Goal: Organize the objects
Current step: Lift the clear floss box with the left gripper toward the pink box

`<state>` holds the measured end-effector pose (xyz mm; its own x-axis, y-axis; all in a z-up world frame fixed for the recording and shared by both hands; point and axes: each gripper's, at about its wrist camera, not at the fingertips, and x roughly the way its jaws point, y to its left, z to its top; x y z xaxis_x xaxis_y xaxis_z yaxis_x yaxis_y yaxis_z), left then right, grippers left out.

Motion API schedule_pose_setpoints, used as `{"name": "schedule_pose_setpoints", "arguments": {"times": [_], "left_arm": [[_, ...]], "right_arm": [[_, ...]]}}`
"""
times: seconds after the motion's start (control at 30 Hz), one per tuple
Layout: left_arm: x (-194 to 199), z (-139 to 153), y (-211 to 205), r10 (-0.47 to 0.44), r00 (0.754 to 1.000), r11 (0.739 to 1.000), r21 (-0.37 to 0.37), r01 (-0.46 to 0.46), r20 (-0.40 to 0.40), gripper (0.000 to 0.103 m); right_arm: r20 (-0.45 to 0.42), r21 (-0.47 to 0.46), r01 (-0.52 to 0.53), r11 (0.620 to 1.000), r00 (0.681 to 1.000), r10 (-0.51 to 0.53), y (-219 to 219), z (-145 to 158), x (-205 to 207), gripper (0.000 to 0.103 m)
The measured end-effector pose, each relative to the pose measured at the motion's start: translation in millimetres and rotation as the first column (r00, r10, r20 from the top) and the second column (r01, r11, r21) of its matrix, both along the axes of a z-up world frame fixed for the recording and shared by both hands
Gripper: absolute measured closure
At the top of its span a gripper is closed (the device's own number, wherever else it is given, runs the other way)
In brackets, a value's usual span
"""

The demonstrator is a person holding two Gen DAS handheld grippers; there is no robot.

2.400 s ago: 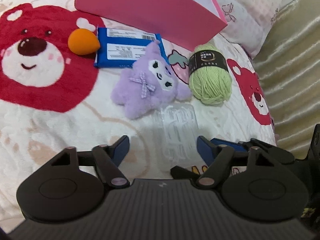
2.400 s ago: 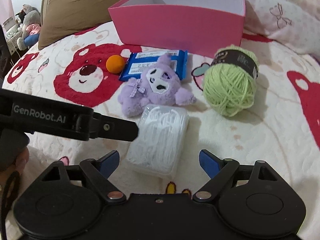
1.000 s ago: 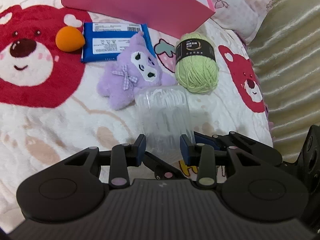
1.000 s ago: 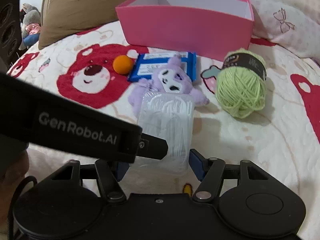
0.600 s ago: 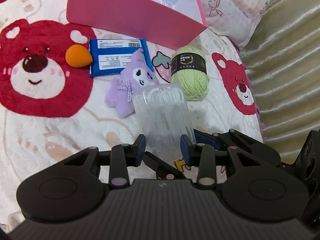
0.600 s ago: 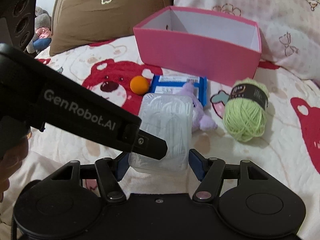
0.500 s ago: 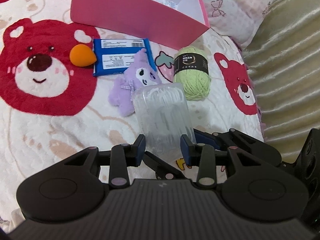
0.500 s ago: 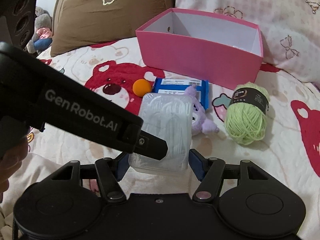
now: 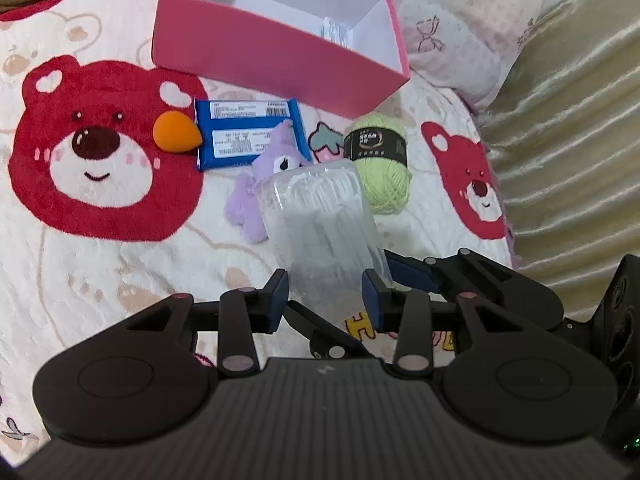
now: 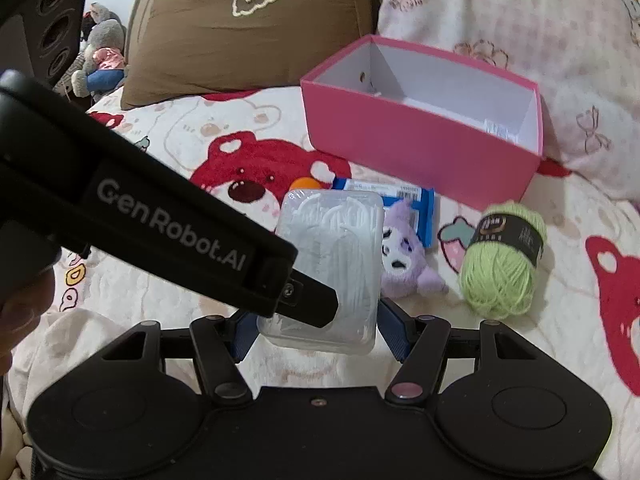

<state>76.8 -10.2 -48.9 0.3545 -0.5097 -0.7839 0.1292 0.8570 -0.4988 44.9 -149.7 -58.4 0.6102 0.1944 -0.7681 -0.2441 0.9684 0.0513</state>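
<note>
A clear plastic box of white floss picks (image 9: 320,216) hangs above the bed, held from both sides. My left gripper (image 9: 325,294) is shut on its near end. My right gripper (image 10: 318,334) is shut across the same clear box (image 10: 332,248); the left gripper's black body (image 10: 160,224) crosses in front of it. On the blanket below lie a purple plush (image 9: 276,164), a green yarn ball (image 9: 380,160), a blue packet (image 9: 248,136) and an orange sponge (image 9: 176,134). An open pink box (image 9: 272,52) stands behind them, a small white slip inside.
A brown pillow (image 10: 240,24) and pink patterned pillows (image 10: 520,12) lie behind the pink box (image 10: 420,136). A beige ribbed cover (image 9: 568,120) borders the bed on the right. Soft toys (image 10: 96,60) sit far left. A hand (image 10: 20,312) grips the left tool.
Both grippers have risen with the clear box between them, so the bed's objects look smaller and the pink box's inside now shows.
</note>
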Motion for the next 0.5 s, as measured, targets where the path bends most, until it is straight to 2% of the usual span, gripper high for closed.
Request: {"name": "schedule_pose_setpoints", "arguments": {"times": [0.17, 0.5], "left_arm": [[0, 10, 2, 0.008, 1.0, 1.0, -0.002, -0.008, 0.028, 0.066], [8, 37, 4, 0.041, 0.995, 0.999, -0.01, -0.04, 0.086, 0.066]], "right_arm": [[0.02, -0.006, -0.021, 1.0, 1.0, 0.021, 1, 10, 2, 0.035], [0.118, -0.072, -0.097, 0.993, 0.987, 0.105, -2, 32, 9, 0.036]]}}
